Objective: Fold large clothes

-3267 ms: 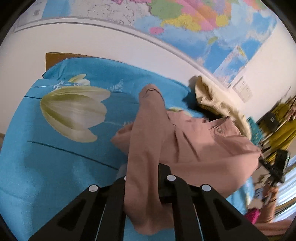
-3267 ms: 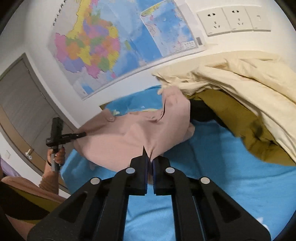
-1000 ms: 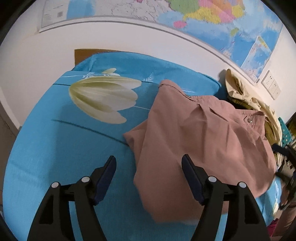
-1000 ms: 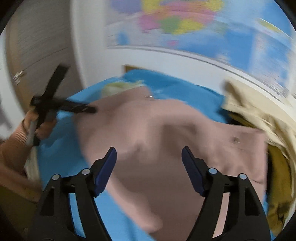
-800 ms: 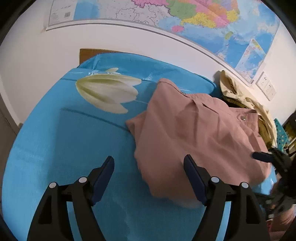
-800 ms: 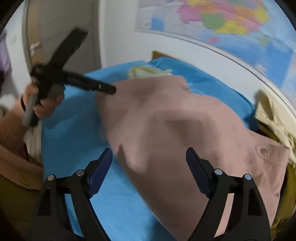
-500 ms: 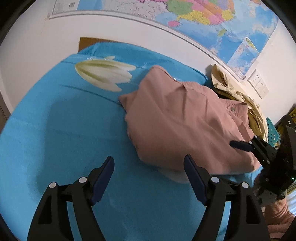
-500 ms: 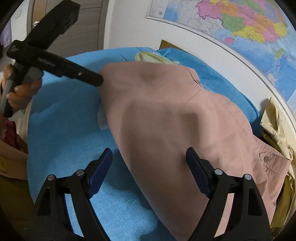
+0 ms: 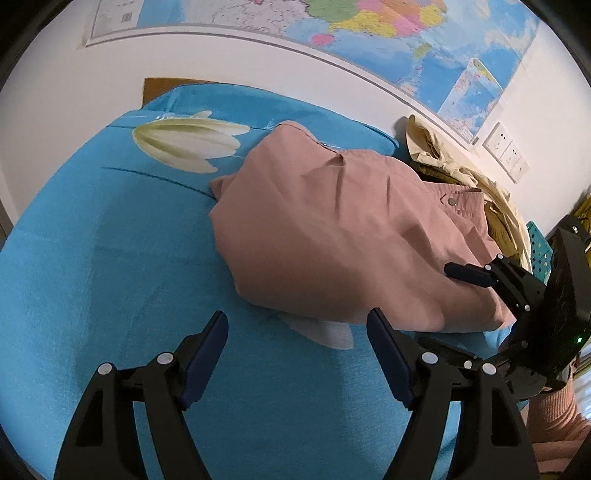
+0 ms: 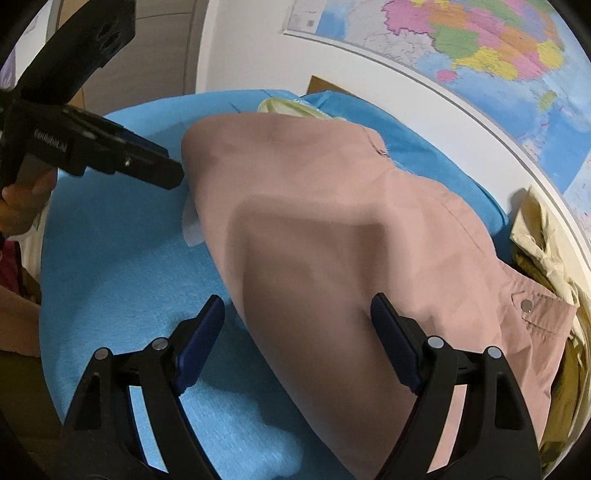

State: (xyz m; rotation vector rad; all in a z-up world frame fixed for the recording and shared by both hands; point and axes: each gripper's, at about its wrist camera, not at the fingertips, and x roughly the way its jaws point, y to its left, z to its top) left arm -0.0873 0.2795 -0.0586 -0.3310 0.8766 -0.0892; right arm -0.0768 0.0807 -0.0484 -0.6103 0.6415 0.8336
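Observation:
A dusty-pink garment [image 9: 332, 229] lies folded in a loose heap on the blue bedsheet [image 9: 92, 258]; it also fills the right wrist view [image 10: 332, 240]. My left gripper [image 9: 297, 339] is open and empty, just short of the garment's near edge. My right gripper [image 10: 297, 328] is open and empty, its fingers spread over the garment's near end. The right gripper also shows at the right of the left wrist view [image 9: 517, 284], by the garment's right edge. The left gripper shows at the left of the right wrist view [image 10: 110, 155], its tip beside the garment's left edge.
A pile of cream and olive clothes [image 9: 461, 177] lies against the wall behind the pink garment, also in the right wrist view [image 10: 546, 236]. A map [image 9: 369, 26] hangs on the wall, with sockets [image 9: 506, 151] beside it. The sheet has a white tulip print [image 9: 184, 144].
Both grippers held the garment shut 3.3 s ago and have let go of it. Over the last second both have pulled back from it, open, and the garment has settled on the bed.

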